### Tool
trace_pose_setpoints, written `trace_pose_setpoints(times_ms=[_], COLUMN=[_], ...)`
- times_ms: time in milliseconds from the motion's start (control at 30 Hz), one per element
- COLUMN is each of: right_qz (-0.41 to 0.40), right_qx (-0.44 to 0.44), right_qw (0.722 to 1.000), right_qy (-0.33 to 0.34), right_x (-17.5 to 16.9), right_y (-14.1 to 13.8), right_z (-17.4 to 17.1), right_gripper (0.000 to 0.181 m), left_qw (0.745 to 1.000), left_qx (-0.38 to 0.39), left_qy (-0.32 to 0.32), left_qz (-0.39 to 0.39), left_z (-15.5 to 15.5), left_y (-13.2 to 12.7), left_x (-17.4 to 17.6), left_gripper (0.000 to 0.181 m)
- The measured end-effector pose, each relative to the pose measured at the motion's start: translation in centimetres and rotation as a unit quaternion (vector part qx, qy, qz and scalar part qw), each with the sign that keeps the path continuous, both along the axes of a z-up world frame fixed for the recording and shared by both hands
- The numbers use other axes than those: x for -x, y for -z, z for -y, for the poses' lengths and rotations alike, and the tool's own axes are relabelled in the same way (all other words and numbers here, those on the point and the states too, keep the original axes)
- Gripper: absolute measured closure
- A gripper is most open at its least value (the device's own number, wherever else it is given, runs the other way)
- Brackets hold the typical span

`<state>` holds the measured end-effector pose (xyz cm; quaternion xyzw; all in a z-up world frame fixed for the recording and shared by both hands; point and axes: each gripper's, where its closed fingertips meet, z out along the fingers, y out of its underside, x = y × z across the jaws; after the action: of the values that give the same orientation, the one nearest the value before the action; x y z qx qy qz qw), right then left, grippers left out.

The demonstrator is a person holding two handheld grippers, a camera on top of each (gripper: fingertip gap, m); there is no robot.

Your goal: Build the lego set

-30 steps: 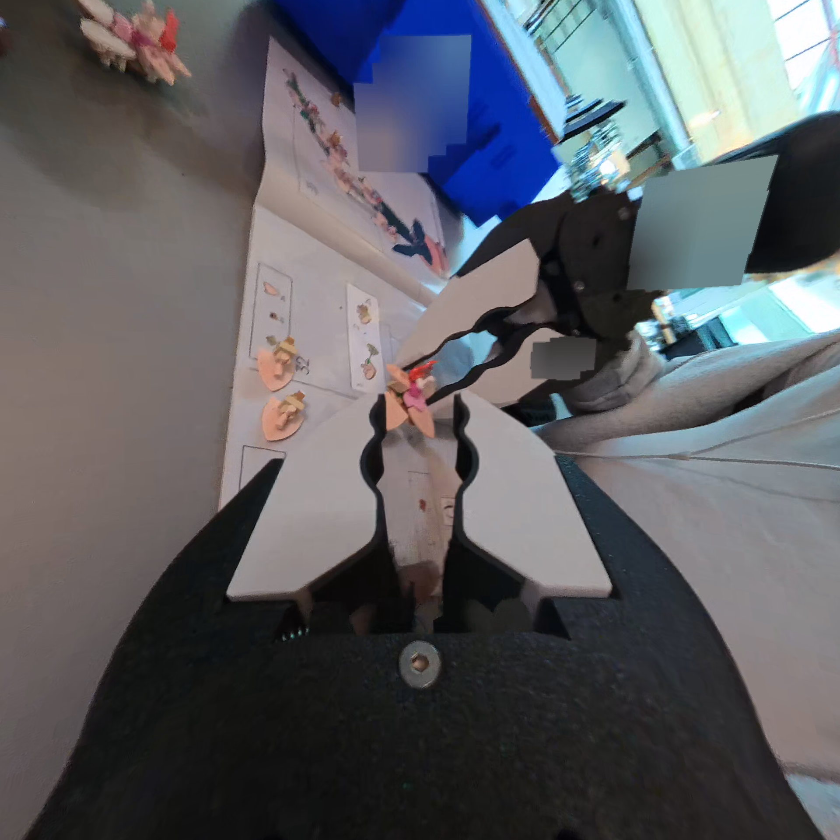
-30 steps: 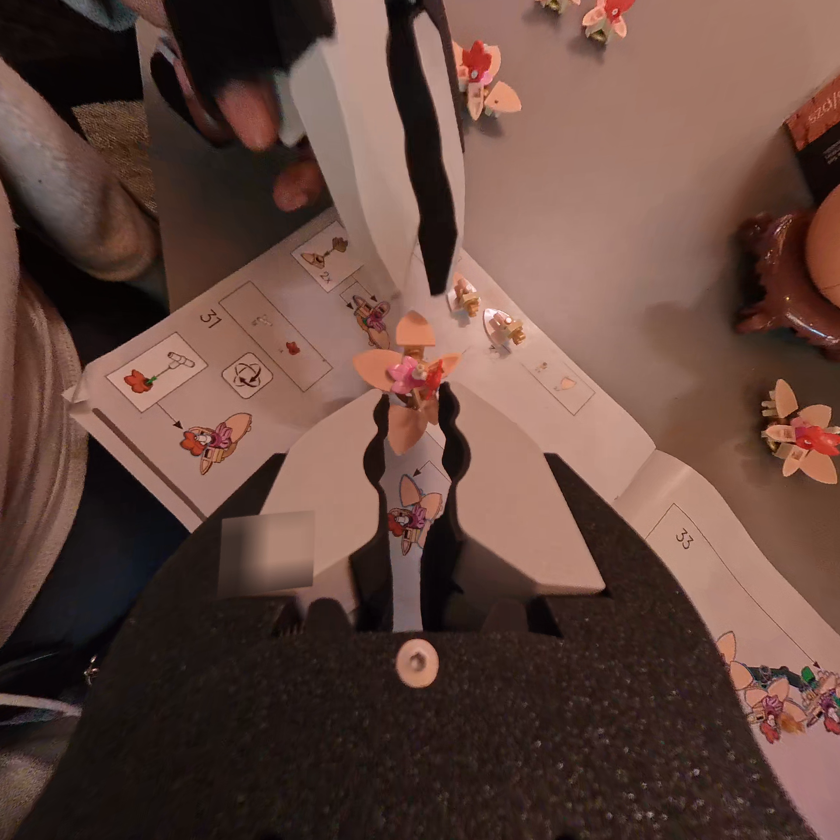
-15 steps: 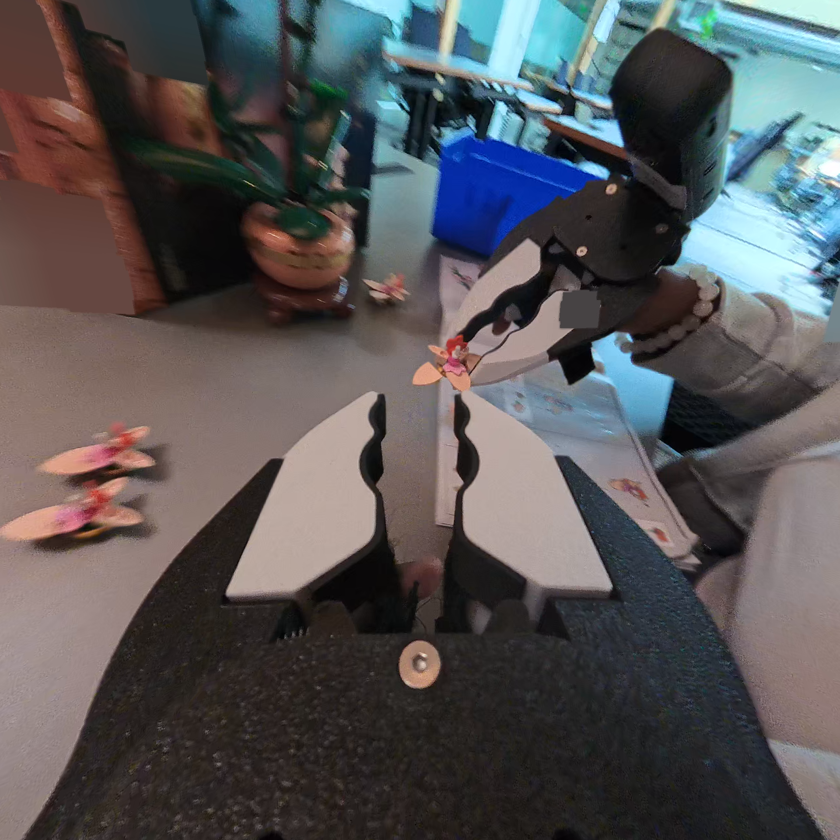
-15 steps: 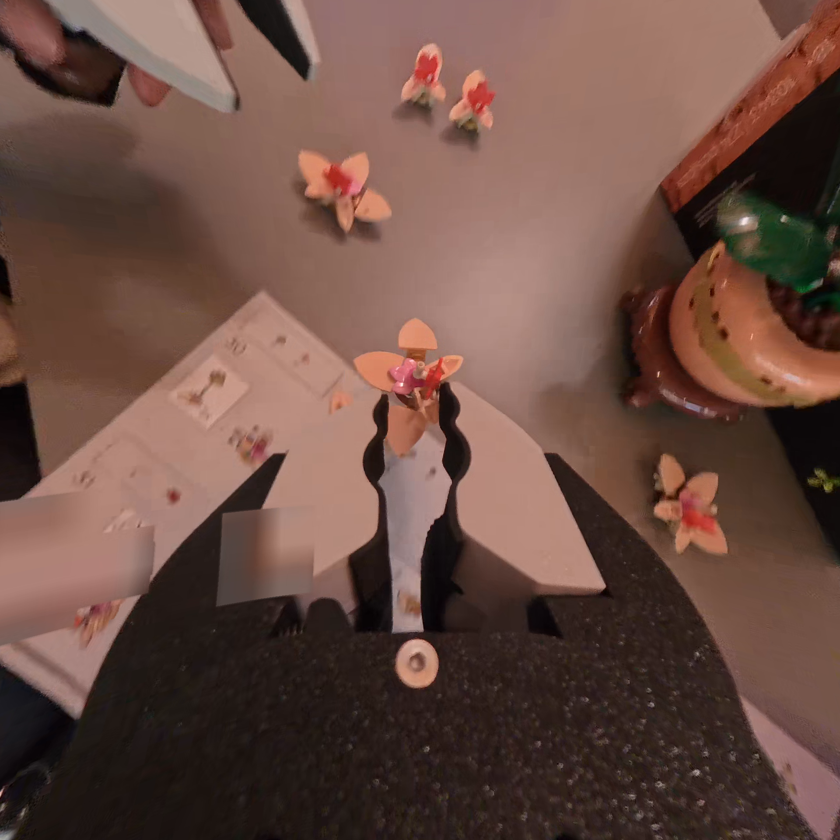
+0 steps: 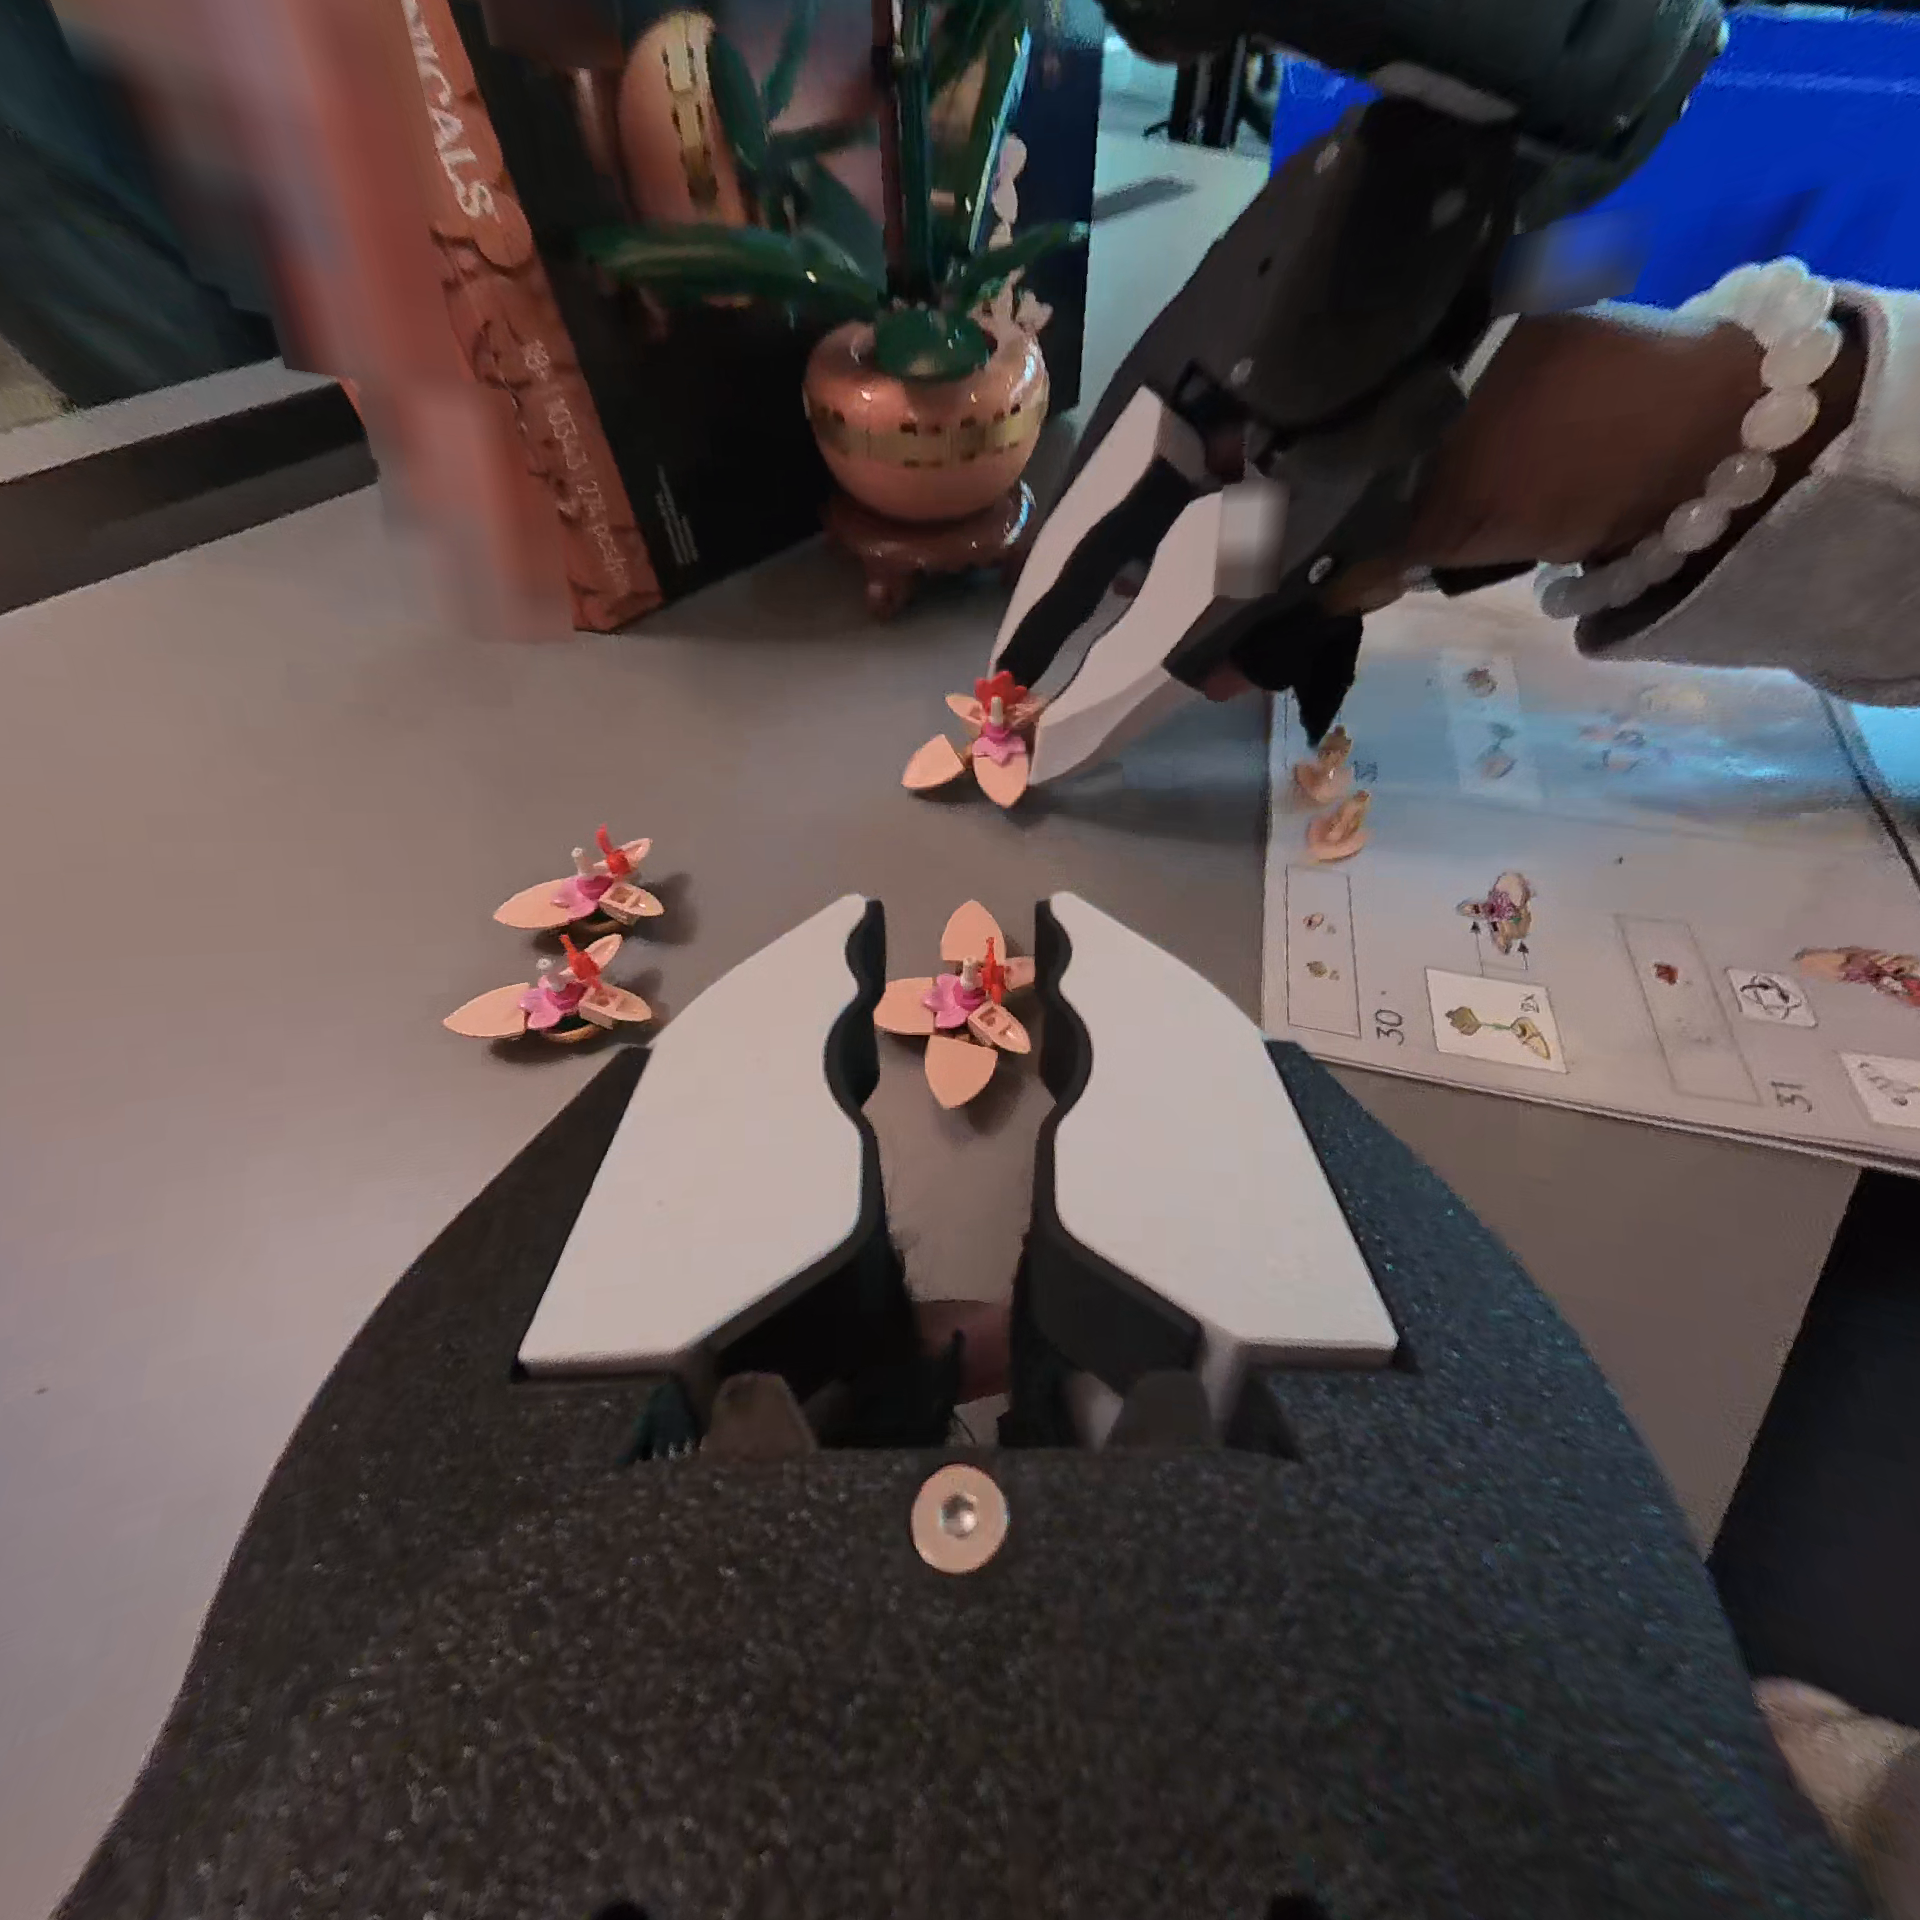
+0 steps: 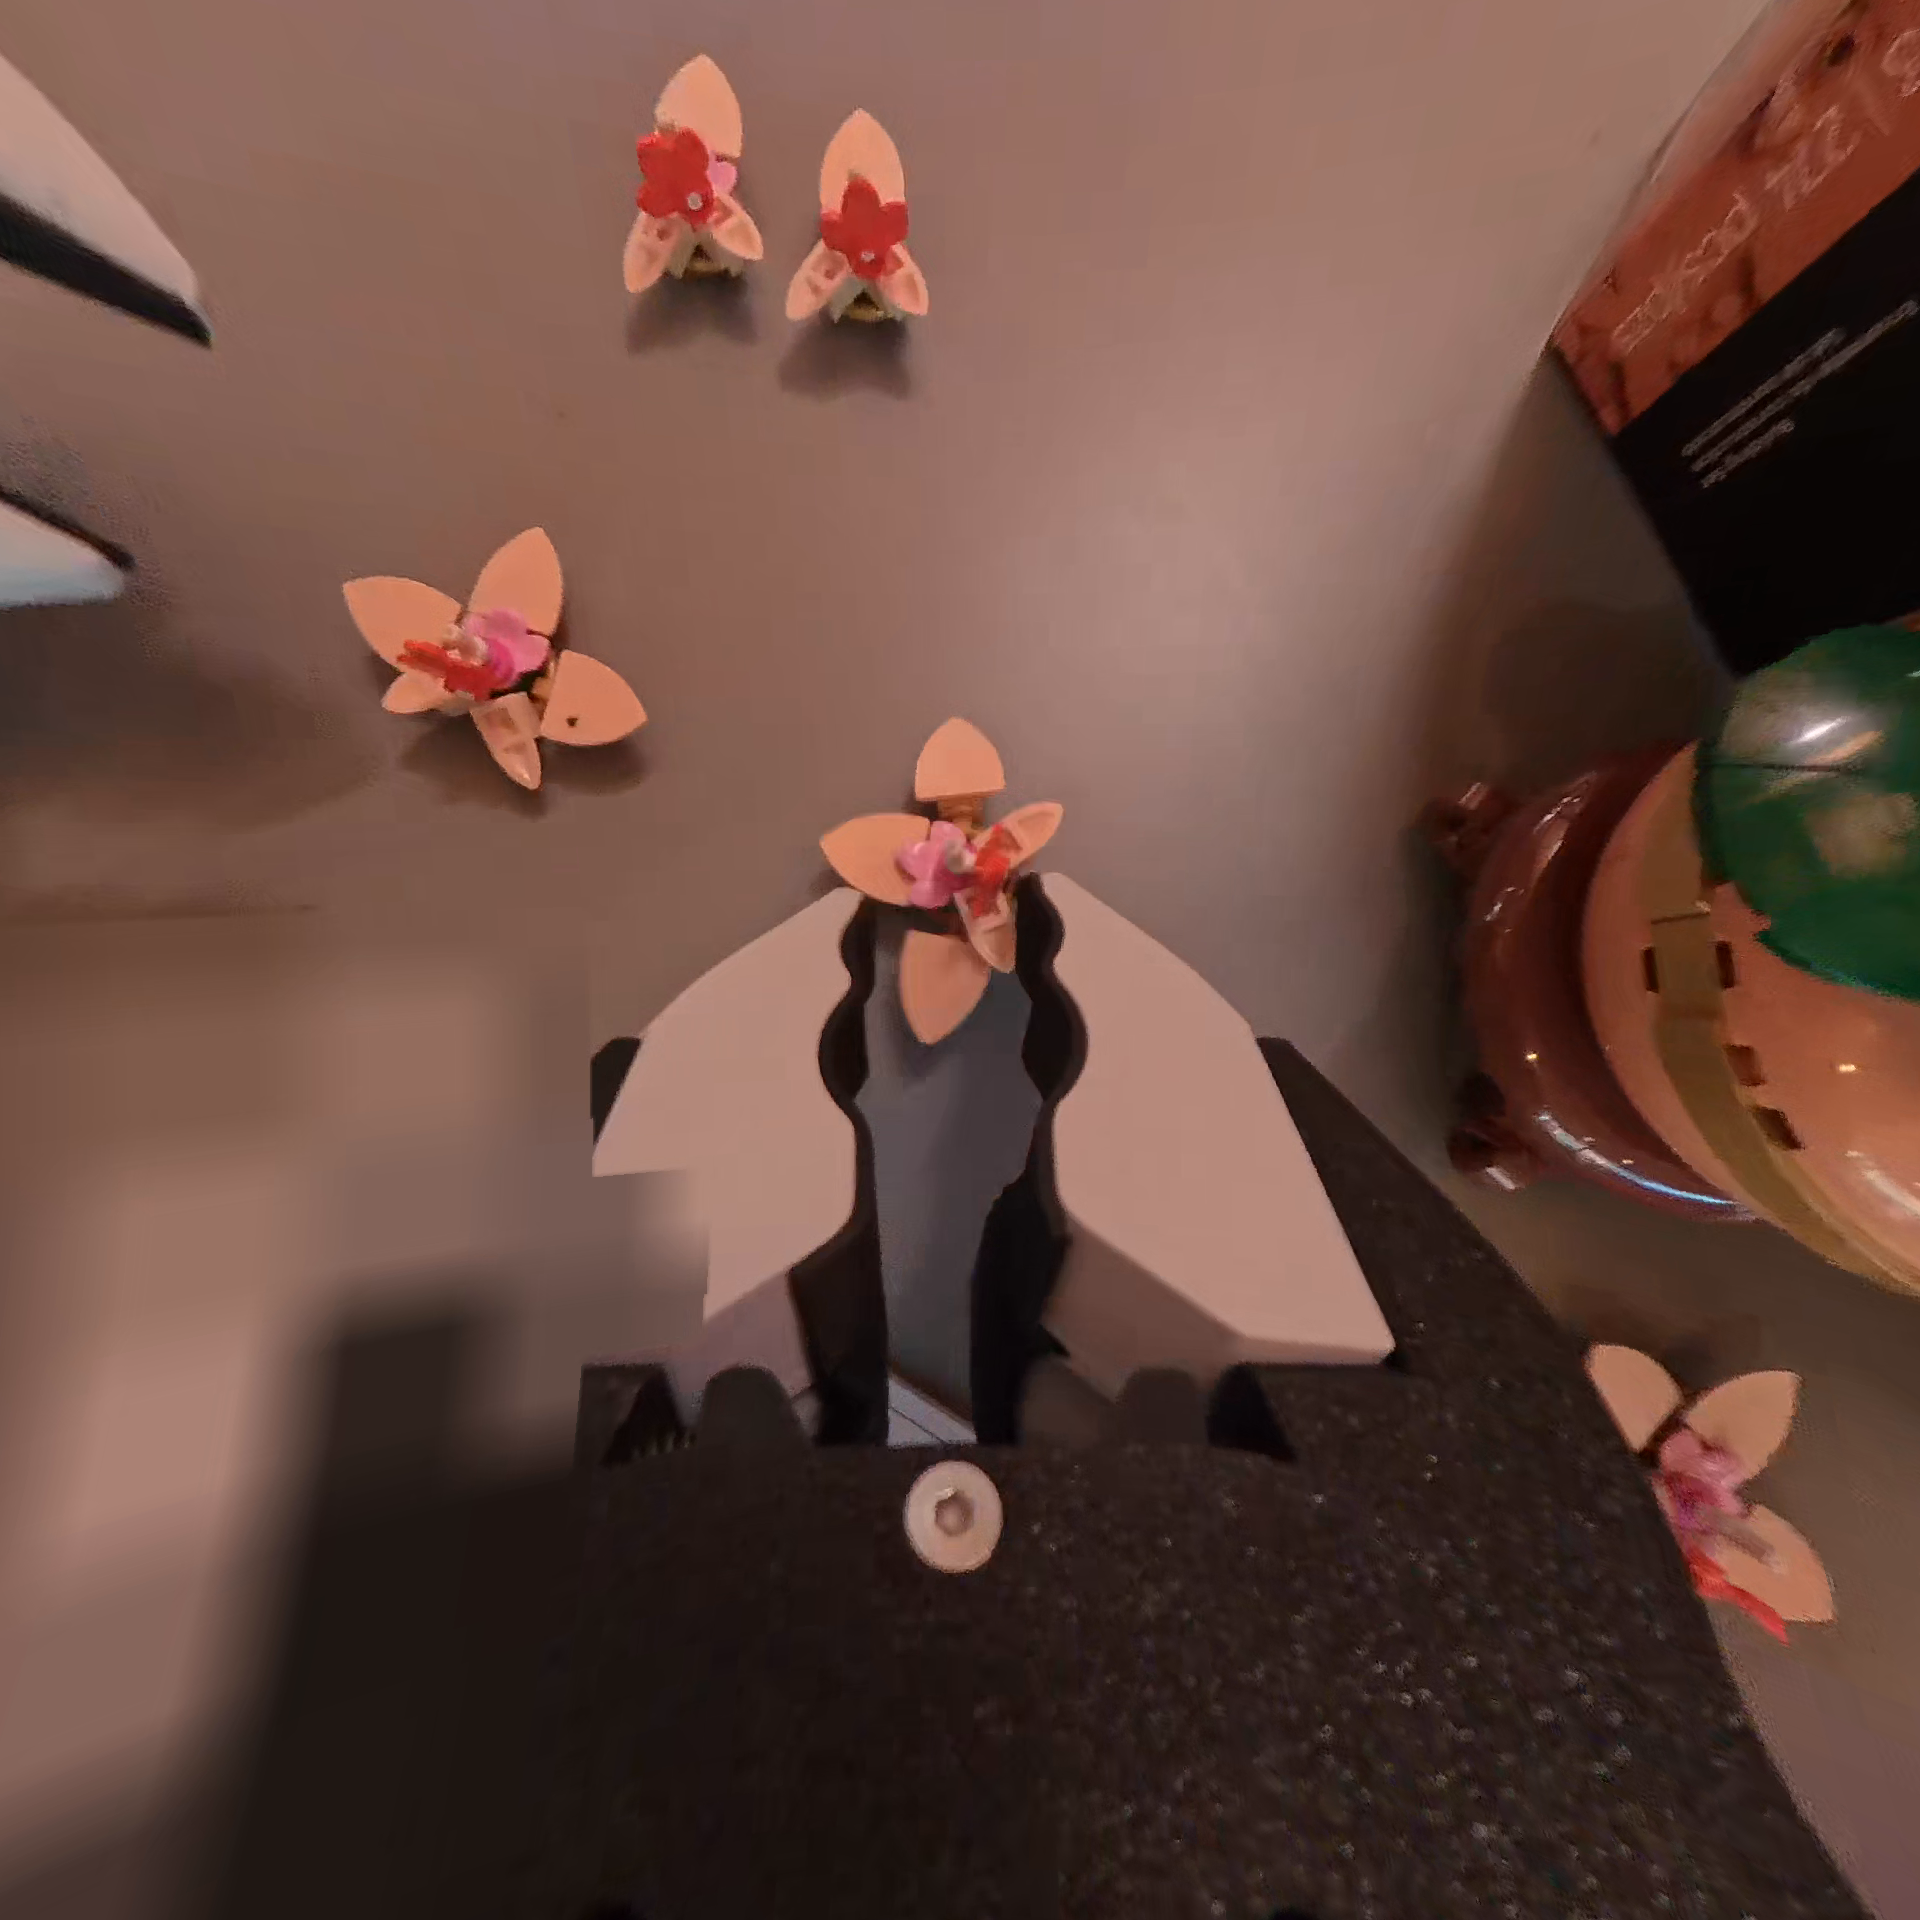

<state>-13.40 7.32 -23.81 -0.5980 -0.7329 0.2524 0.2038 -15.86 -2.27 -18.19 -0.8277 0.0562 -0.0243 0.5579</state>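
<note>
The right claw [image 6: 940, 883] is clamped on a finished orchid blossom [image 6: 940, 862], gripping it at the very tips; one peach petal runs back down the slot between the jaws, so the blossom's long axis lines up with the claw's own line. In the left wrist view this same blossom [image 5: 977, 743] sits low, its petals at or just on the grey worktop [image 5: 312, 727]; I cannot tell whether they touch.

The left claw [image 5: 956, 935] stands apart and empty, its jaws parted, with another blossom [image 5: 961, 1008] lying on the worktop just ahead, seen through its gap. A pair of blossoms [image 5: 561, 956] lies to its left.

Beyond the right claw's tips the worktop is bare, then comes that pair farther ahead. To its right, near, stands the brick-built pot [image 6: 1662, 1039]; the box [image 6: 1766, 312] is farther. The instruction booklet [image 5: 1558, 883] lies right of the left claw.

Judged from this, the held blossom is being set down among the finished ones, and the right claw alone is placed to release it.
</note>
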Motion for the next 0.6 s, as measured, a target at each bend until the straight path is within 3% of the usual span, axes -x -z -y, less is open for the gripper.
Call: trace_pose_setpoints(times_ms=[100,200,300,400,533,600], right_qz=[0.022,0.019,-0.005,-0.031,-0.045,-0.046], right_qx=[0.053,0.087,0.055,0.003,-0.022,-0.028], right_qw=[0.998,0.996,0.998,0.999,0.999,0.999], right_qy=[-0.002,-0.009,-0.013,-0.014,-0.008,-0.001], right_x=[-1.3,-3.7,-5.3,-5.8,-6.1,-6.7], right_y=[0.5,-0.1,-1.2,-1.9,-2.1,-2.5], right_z=[1.1,1.9,0.9,-1.0,-3.5,-4.5], right_gripper=[0.144,0.138,0.139,0.147,0.153,0.154], left_qw=[1.000,0.996,0.976,0.942,0.922,0.919], left_qx=[0.018,0.046,0.124,0.224,0.290,0.285], left_qy=[0.025,0.061,0.125,0.190,0.247,0.263], left_qz=[0.001,-0.057,-0.126,-0.163,-0.066,-0.072], left_z=[-0.7,-1.9,-3.8,-5.5,-7.0,-7.9], left_y=[0.5,0.1,0.9,3.7,6.1,6.1], left_x=[-1.0,-1.2,-1.5,-0.8,-2.0,-1.8], left_gripper=[0.154,0.154,0.155,0.165,0.167,0.168])
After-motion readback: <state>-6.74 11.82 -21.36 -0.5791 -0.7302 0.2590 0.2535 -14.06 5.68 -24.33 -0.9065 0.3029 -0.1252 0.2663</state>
